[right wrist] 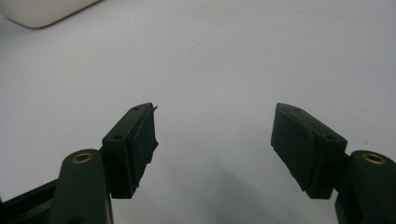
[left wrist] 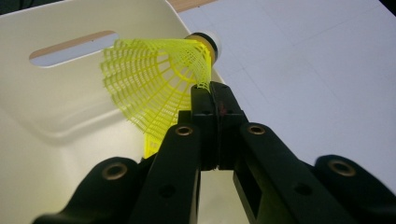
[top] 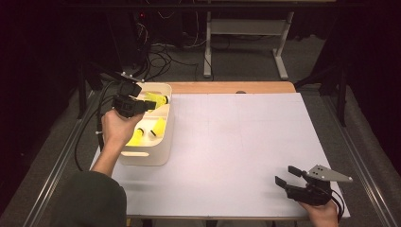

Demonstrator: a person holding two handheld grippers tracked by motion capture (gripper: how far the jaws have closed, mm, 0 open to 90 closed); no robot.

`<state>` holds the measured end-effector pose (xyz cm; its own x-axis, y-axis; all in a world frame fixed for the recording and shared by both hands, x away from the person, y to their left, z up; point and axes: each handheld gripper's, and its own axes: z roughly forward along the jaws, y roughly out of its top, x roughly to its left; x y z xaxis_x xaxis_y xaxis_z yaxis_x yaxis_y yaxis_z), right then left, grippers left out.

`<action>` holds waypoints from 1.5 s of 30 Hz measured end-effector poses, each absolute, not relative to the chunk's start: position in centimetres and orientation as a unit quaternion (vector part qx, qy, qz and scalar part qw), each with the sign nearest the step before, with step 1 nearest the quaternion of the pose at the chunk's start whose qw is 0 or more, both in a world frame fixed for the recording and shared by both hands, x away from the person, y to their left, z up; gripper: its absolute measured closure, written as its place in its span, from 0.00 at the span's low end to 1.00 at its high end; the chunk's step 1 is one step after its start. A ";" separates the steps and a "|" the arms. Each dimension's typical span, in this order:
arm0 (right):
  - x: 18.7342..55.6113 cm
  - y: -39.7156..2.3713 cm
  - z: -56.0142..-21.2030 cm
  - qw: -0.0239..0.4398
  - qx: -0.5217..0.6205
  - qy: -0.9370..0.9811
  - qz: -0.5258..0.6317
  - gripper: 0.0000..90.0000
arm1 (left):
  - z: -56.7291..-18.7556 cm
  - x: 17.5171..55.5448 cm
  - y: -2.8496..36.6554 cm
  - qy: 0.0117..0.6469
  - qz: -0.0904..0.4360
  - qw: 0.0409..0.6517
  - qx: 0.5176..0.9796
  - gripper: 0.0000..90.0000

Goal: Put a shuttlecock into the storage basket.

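A yellow plastic shuttlecock (left wrist: pixel 154 79) with a white cork tip hangs over the white bin (left wrist: pixel 56 107), pinched by the edge of its mesh skirt. My left gripper (left wrist: pixel 214 91) is shut on that skirt. From above, the left gripper (top: pixel 150 103) holds this shuttlecock (top: pixel 159 99) above the far end of the bin (top: pixel 168 142). Two more yellow shuttlecocks (top: pixel 158 127) lie inside the bin. My right gripper (top: pixel 284 175) rests near the table's front right corner, and its jaws (right wrist: pixel 215 116) stand open over bare white surface with nothing between them.
A white sheet (top: pixel 236 142) covers the table, with a wooden strip (top: pixel 227 87) along the far edge. A corner of the bin (right wrist: pixel 42 11) shows far off in the right gripper view. Cables and a desk frame (top: pixel 246 42) stand on the floor beyond.
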<state>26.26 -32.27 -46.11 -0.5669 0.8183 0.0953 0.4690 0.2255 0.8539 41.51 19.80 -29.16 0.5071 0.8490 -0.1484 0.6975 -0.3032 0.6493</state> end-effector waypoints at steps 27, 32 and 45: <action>26.3 -32.3 -46.2 0.192 0.426 0.761 0.450 0.35 | -30.2 42.5 19.4 0.496 0.117 0.300 0.806 1.00; 26.4 -32.3 -46.3 0.192 0.427 0.762 0.448 0.35 | -30.7 42.8 19.3 0.499 0.116 0.285 0.810 1.00; 26.4 -32.3 -46.3 0.192 0.427 0.762 0.447 0.35 | -31.9 43.5 19.2 0.505 0.106 0.271 0.813 0.99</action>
